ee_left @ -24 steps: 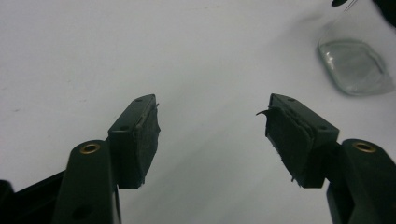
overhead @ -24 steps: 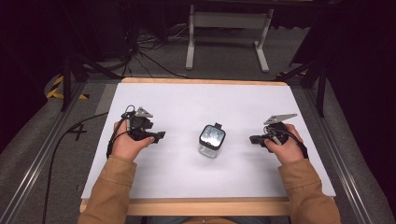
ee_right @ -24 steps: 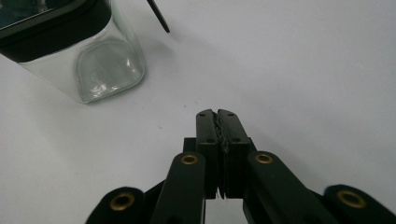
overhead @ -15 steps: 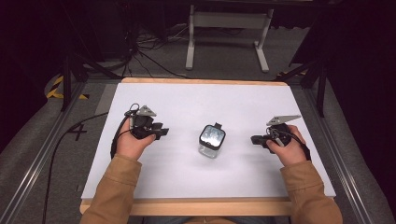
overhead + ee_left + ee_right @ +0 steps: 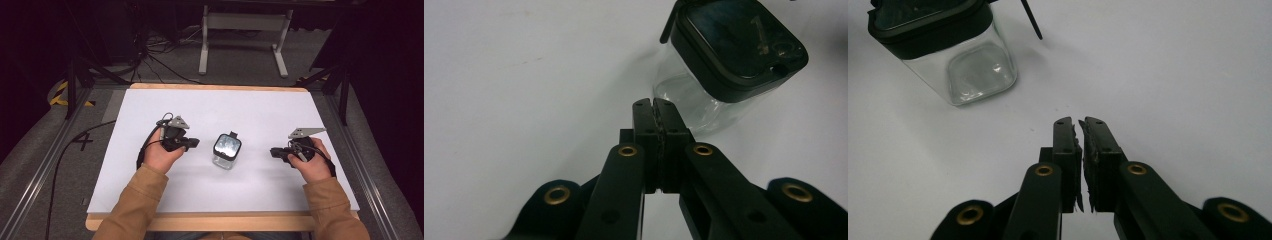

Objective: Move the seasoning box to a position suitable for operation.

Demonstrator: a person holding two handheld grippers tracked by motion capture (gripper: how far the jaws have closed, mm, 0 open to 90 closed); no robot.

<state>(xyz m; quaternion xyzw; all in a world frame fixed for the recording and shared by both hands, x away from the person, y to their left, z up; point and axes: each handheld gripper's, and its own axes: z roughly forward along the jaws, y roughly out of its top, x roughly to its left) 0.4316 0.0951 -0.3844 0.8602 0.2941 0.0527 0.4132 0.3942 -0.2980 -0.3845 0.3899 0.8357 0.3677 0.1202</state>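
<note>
A square clear jar [image 5: 226,151] with a black lid stands upright near the middle of the white table [image 5: 250,115]. In the left gripper view the jar [image 5: 729,60] sits just beyond my left gripper [image 5: 654,104], whose jaws are pressed together with nothing between them. In the high view that left gripper [image 5: 192,143] points at the jar from its left, a short gap away. My right gripper [image 5: 274,151] lies farther off on the jar's right, shut and empty. In the right gripper view the jar [image 5: 948,47] stands at the upper left, ahead of the right gripper [image 5: 1079,121].
The wooden front edge [image 5: 220,220] of the table runs along the bottom. A white metal stand [image 5: 245,30] and cables [image 5: 150,50] lie on the dark floor beyond the table. A black cable [image 5: 65,160] trails off the left side.
My left gripper has slid right, closer to the jar. The right gripper and the jar have stayed where they were.
</note>
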